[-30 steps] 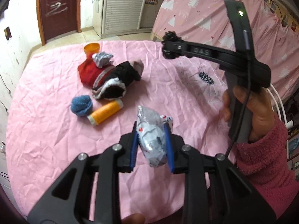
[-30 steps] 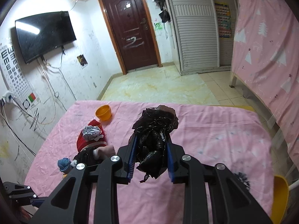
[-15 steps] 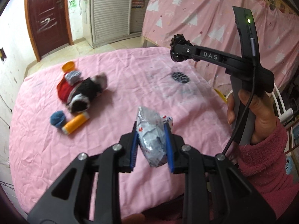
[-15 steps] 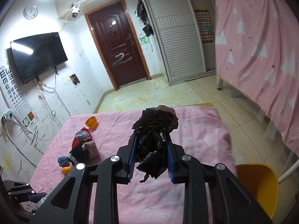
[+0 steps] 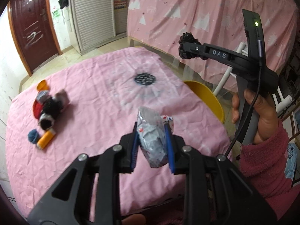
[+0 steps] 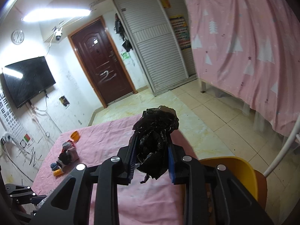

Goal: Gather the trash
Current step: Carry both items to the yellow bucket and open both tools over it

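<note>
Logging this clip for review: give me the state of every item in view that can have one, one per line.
left gripper: shut on the crumpled silver wrapper, held above the table.
right gripper: shut on the crumpled black plastic bag.
orange cup: tipped on its side on the pink tablecloth.
orange thread spool: lying on its side.
brown door: closed.
wall TV: screen dark.

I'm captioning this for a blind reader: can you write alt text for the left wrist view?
The left gripper clamps a crumpled silver wrapper above a pink-covered table. To its right, a hand holds the right gripper, shut on a black plastic bag.
</note>
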The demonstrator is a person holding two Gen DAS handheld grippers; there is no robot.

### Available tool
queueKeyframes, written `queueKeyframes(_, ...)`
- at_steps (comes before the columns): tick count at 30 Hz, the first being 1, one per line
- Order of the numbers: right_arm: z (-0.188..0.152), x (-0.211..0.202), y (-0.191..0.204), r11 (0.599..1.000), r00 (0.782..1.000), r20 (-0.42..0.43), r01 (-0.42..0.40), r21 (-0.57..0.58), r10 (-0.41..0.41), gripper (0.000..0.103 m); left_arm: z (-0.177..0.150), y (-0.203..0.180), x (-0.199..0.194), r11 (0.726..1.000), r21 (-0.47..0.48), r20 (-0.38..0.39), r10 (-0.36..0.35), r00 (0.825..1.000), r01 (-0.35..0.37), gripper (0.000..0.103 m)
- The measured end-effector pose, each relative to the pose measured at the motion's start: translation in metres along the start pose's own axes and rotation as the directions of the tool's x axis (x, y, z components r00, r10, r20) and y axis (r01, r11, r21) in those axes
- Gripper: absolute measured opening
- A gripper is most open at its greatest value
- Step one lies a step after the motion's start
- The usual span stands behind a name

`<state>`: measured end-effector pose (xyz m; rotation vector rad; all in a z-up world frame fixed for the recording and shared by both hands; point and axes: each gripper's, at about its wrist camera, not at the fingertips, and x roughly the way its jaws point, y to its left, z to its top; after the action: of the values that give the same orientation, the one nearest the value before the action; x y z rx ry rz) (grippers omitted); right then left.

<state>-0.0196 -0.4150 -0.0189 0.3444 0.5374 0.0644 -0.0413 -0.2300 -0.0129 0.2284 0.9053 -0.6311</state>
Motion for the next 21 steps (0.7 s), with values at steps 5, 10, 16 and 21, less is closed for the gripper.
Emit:
queueKeyframes(5, -0.003, -0.015, -0.031, 0.999, 0.999, 0.017, 0.035, 0.030, -0.036, 0.022, 0.015, -0.024, 0.012, 1.000, 0.013, -0.006, -0.028, 1.000, 0.028, 0.024)
queueKeyframes(10, -0.008, -0.029, -0.065, 0.996, 0.997, 0.022, 0.069, 0.064, -0.071, 0.022, 0.032, -0.048, 0.031, 0.998, 0.023, -0.016, -0.052, 0.999, 0.052, 0.024)
queueKeyframes(16, -0.014, -0.039, -0.096, 0.992, 0.995, 0.013, 0.101, 0.079, -0.102, 0.022, 0.053, -0.088, 0.055, 0.994, 0.061, -0.021, -0.085, 0.996, 0.087, 0.024)
queueKeyframes(21, -0.019, -0.042, -0.112, 0.993, 0.997, -0.012, 0.074, 0.089, -0.073, 0.023, 0.072, -0.115, 0.073, 0.991, 0.085, -0.023, -0.105, 0.994, 0.107, 0.024)
